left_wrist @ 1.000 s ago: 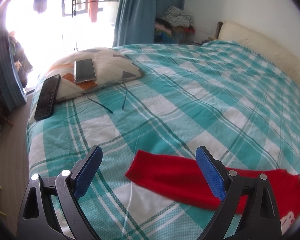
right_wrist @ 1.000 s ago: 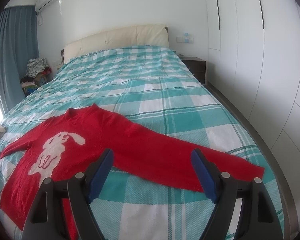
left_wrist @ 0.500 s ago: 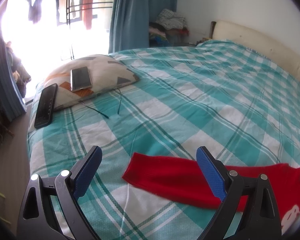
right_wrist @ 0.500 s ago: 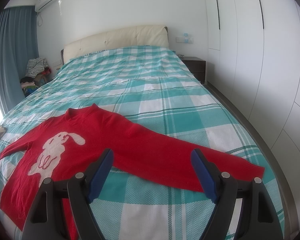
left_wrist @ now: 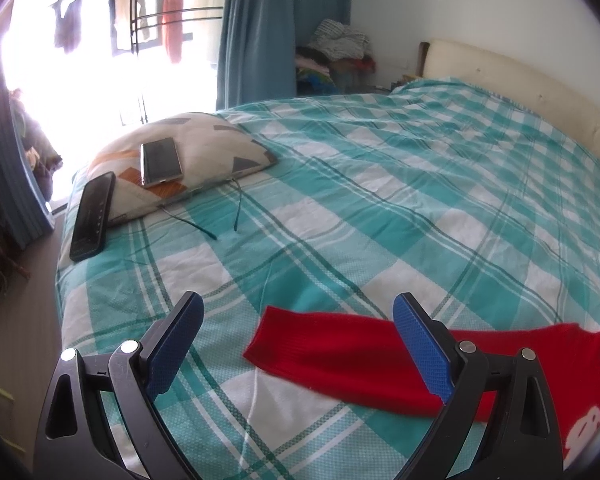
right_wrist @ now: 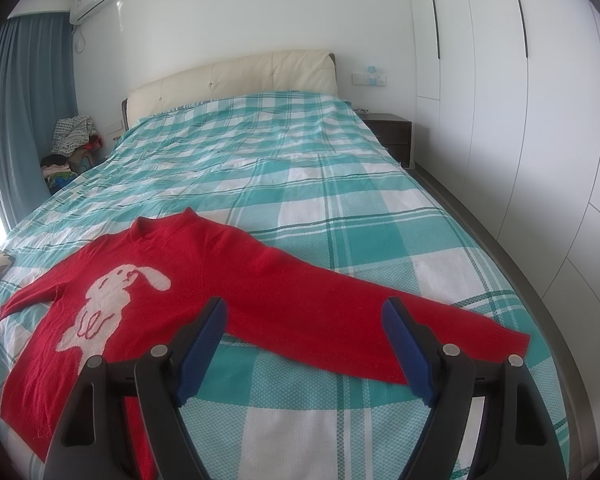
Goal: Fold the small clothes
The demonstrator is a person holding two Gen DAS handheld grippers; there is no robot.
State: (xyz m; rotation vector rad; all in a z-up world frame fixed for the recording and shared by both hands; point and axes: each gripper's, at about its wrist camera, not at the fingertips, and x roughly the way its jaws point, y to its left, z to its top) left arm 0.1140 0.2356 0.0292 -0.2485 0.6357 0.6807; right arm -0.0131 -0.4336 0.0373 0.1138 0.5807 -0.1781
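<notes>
A small red sweater with a white rabbit on its front lies flat and spread on the teal checked bedspread. Its right sleeve stretches toward the bed's right side. In the left wrist view only its left sleeve and part of the body show. My left gripper is open and empty, hovering above the left sleeve's cuff. My right gripper is open and empty, hovering over the right sleeve.
A patterned pillow lies near the bed's left corner with a phone on it, a black remote-like device beside it and thin cables. A nightstand and wardrobe stand on the right.
The left gripper has tilted and shifted slightly, so the sleeve sits a little lower and more to the left in its view. The right gripper has barely moved. Both stay open.
</notes>
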